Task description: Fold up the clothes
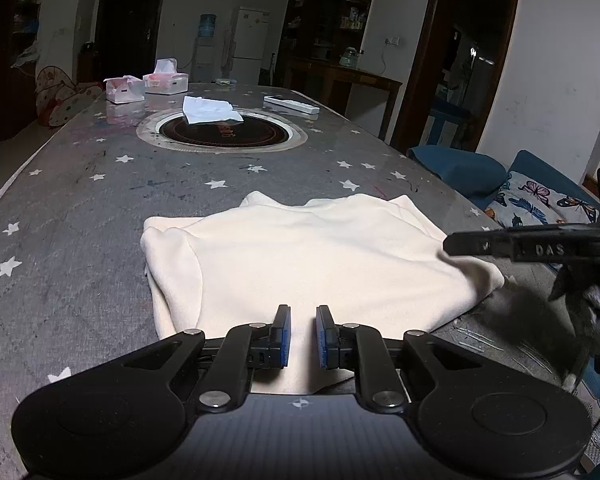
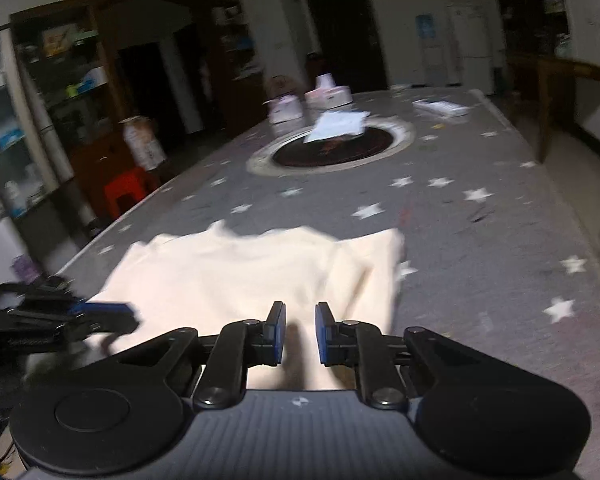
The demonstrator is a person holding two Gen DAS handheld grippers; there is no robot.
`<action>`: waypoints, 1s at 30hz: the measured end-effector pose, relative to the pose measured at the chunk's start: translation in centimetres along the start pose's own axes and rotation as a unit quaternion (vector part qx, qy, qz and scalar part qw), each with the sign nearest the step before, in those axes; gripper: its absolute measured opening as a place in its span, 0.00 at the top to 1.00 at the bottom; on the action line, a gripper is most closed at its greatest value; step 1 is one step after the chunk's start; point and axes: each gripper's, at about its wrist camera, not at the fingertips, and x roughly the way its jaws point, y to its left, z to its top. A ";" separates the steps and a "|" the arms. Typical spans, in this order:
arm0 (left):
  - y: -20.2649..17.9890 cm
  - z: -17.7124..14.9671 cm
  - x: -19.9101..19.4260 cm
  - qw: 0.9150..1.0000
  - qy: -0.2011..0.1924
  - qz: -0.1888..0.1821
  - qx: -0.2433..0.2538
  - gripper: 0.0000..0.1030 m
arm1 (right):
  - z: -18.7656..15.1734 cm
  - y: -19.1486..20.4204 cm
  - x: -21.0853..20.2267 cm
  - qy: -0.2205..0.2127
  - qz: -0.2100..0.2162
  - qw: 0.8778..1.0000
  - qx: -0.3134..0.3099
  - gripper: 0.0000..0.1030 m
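we hold the left gripper (image 1: pixel 302 336) and right gripper (image 2: pixel 300 334) parted and empty over the shirt's (image 1: pixel 300 256) near hem, placed to pinch it; the shirt lies partly folded on the table (image 1: pixel 80 208), tissue boxes (image 1: pixel 166 82) beyond.

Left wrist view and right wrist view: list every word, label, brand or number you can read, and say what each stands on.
"DAS" – raised letters on the right claw, seen side-on in the left wrist view; the characters beside them are unreadable.
Tissue boxes: labels too small to read.
Round inset in the table: its lettering is hidden and too blurred.
Fridge: stickers too small.
Right wrist view: motion-blurred, nothing readable.
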 end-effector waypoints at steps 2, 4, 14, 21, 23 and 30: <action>0.0 0.0 0.0 1.000 -0.001 0.000 -0.001 0.84 | 0.1 -1.0 0.3 0.002 0.001 0.999 0.034 0.86; 0.0 0.0 0.0 1.000 0.000 0.001 -0.002 0.84 | 0.1 -1.1 0.5 -0.002 0.001 0.999 0.037 0.86; 0.6 1.1 -0.1 1.000 0.002 0.002 -0.007 0.78 | 1.1 0.2 1.3 0.002 -0.033 0.999 -0.028 0.85; 2.2 3.0 1.3 0.999 -0.002 0.026 -0.018 0.69 | 3.5 1.2 4.5 0.011 -0.008 0.998 -0.058 0.85; 2.9 3.4 1.9 0.999 0.003 0.029 -0.026 0.69 | 3.8 1.6 5.7 0.022 -0.002 0.998 -0.065 0.85; 3.9 4.2 2.6 0.999 0.003 0.034 -0.041 0.68 | 4.0 1.5 7.6 0.036 -0.015 0.997 -0.068 0.86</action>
